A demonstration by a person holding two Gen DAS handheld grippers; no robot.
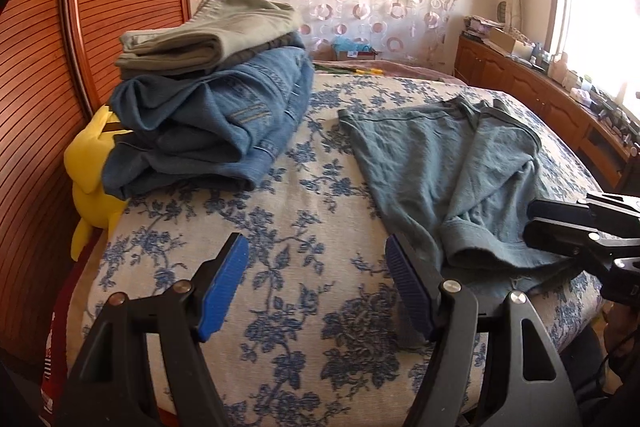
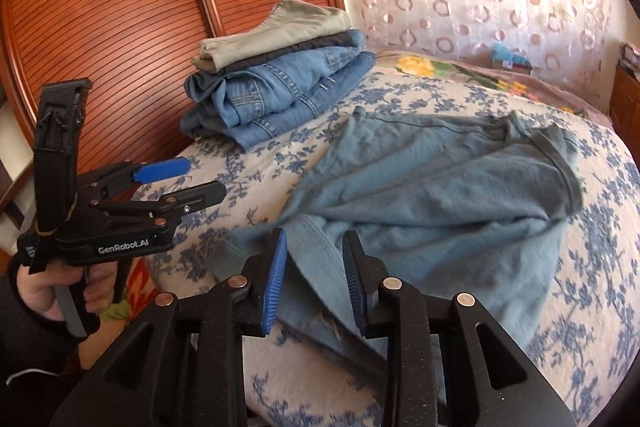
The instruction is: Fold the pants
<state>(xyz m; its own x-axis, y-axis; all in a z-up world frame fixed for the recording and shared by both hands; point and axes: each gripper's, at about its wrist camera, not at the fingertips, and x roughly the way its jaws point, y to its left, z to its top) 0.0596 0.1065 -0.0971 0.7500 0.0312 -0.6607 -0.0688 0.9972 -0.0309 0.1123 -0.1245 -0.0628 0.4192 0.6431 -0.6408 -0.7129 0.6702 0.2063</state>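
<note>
Teal-grey pants [image 2: 432, 195] lie spread and rumpled on the bed [image 2: 600, 267], floral blue-and-cream cover. One leg end with its hem sits nearest me; the waistband curls up on the far right side. To the left, near the slatted wooden wardrobe [image 2: 120, 7], a stack of folded pants [image 2: 280, 83]: denim below, khaki on top. A yellow plush toy [image 1: 94, 179] is wedged between the stack and the wardrobe.

Left tongs [image 1: 316, 291]: wide, nothing between the pads, hovering over bare bedcover just left of the pants. Right tongs [image 2: 316, 279]: narrow gap, partly parted, with the hem edge of the pants lying between and under the pads. I cannot see the pads pressing on it, so I read this as not gripped.

My judgement: step in hand is laying the garment flat and squaring it before the first fold.

Notes for doing it well:
- Take the near hem with the right tongs, catching both layers, not only the top one.
- Bring the left tongs across to the other leg end or side seam, so the cloth is tensioned between two points.
- Smooth out the bunching near the waistband before folding; creases there would get locked in.
- Keep clear of the stack.
</note>
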